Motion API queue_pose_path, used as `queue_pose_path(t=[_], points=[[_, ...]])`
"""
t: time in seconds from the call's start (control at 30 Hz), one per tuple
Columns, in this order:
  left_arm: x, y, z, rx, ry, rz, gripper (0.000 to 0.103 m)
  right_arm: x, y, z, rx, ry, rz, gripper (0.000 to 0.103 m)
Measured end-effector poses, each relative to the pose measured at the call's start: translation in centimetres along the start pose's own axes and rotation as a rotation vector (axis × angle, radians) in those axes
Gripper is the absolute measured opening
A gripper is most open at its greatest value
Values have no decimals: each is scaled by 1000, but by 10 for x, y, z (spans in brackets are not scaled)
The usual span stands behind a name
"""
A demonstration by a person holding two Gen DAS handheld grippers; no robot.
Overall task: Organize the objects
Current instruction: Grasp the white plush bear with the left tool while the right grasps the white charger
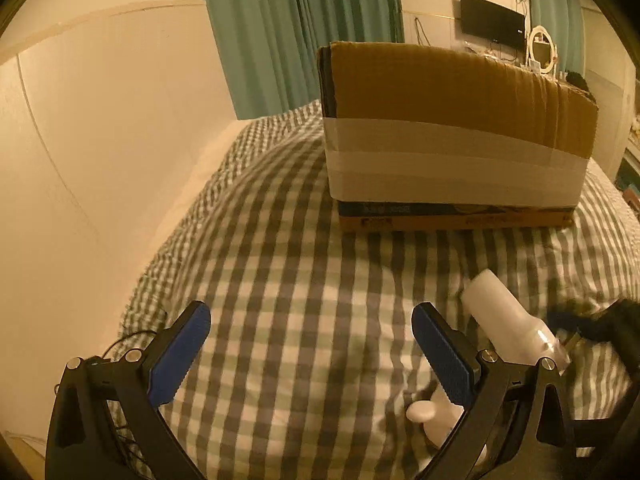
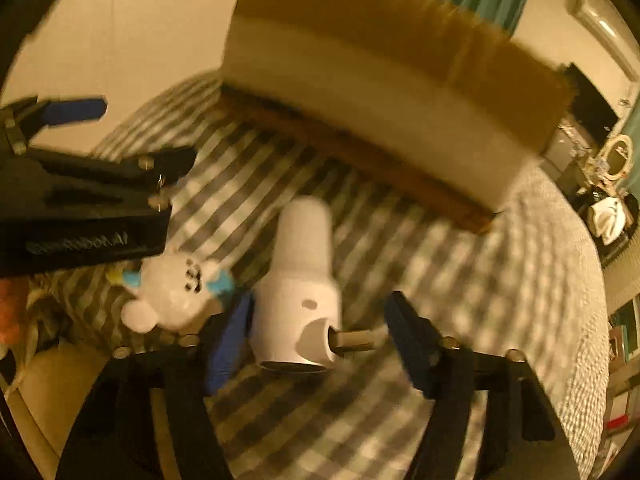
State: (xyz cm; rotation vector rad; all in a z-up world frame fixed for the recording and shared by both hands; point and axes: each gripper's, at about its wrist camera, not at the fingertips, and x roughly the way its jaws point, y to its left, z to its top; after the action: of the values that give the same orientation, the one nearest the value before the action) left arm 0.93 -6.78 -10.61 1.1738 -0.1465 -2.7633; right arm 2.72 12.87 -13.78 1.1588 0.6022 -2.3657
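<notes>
A white bottle-shaped device [image 2: 300, 280] with a metal nozzle lies on the checked bedspread [image 2: 460, 280], between the fingers of my right gripper [image 2: 320, 340], which is open around its base. It also shows in the left wrist view [image 1: 508, 316]. A small white plush bear [image 2: 172, 292] lies just left of it and shows in the left wrist view [image 1: 436, 416] behind the right finger. My left gripper [image 1: 312, 352] is open and empty above the bedspread [image 1: 300, 280]; it shows in the right wrist view [image 2: 92, 184]. A cardboard box [image 1: 452, 136] stands beyond.
The box [image 2: 380, 92] has white tape bands and sits on the bed. A cream wall [image 1: 100, 140] runs along the left. Green curtains [image 1: 300, 28] hang behind. A wall screen [image 1: 492, 20] and a round mirror [image 1: 542, 50] are far right.
</notes>
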Motion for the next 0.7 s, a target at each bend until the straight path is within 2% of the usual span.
queue_pose_path(t=[0.03, 0.2, 0.33, 0.37, 0.5, 0.7], points=[[-2, -1, 0, 2, -3, -1, 103, 5, 2, -2, -4, 15, 8, 48], [-9, -2, -7, 5, -7, -14, 103, -8, 2, -5, -26, -18, -30, 48], [-7, -15, -10, 18, 31, -81, 103, -30, -23, 0, 34, -80, -85, 48], [-8, -22, -12, 36, 38, -103, 103, -36, -32, 1, 58, -90, -71, 48], [-10, -44, -21, 102, 55, -170, 103, -52, -53, -2, 116, -134, -101, 48], [0, -73, -47, 195, 146, -235, 103, -57, -50, 3, 128, -149, -97, 48]])
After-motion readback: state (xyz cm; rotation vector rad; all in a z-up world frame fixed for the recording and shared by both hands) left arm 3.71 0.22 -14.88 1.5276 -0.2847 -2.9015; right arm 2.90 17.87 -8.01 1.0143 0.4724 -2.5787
